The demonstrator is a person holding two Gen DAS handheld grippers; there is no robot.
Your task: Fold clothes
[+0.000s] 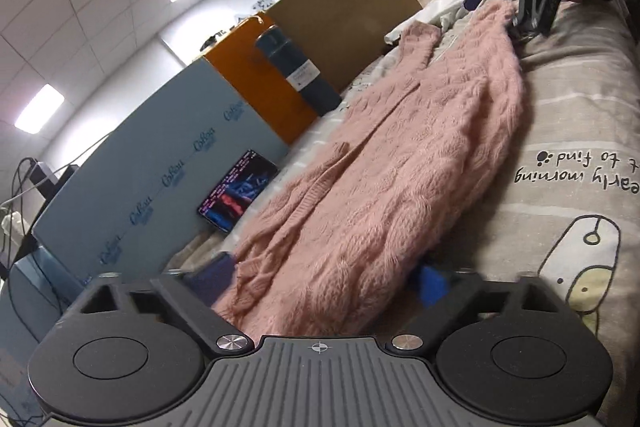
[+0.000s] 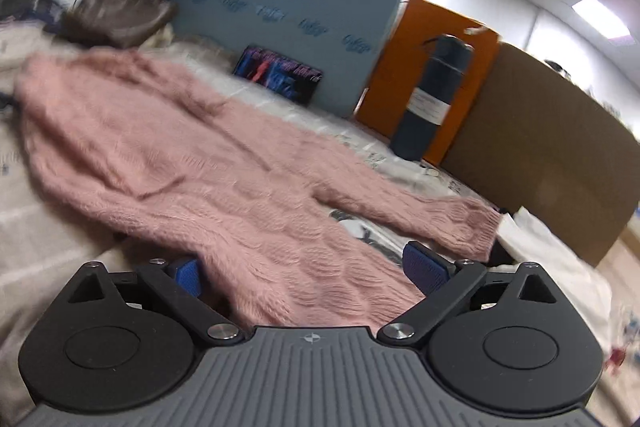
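Black left tool (image 1: 320, 283) with blue pads (image 1: 432, 285), silver screws.

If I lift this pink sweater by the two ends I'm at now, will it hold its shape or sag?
The pink sweater is thick, fuzzy knit lying limp, so it will probably sag between the left tongs and right tongs. The loose sleeve will likely dangle. The fuzzy pile may cling to the bedsheet rather than slide.

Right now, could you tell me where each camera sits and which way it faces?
Left wrist: on the left gripper, at one end of the pink sweater, looking along it; right gripper shows far off.
Right wrist: on the right gripper, opposite end, looking back along the sweater.
Shared: sweater, bottle, phone.
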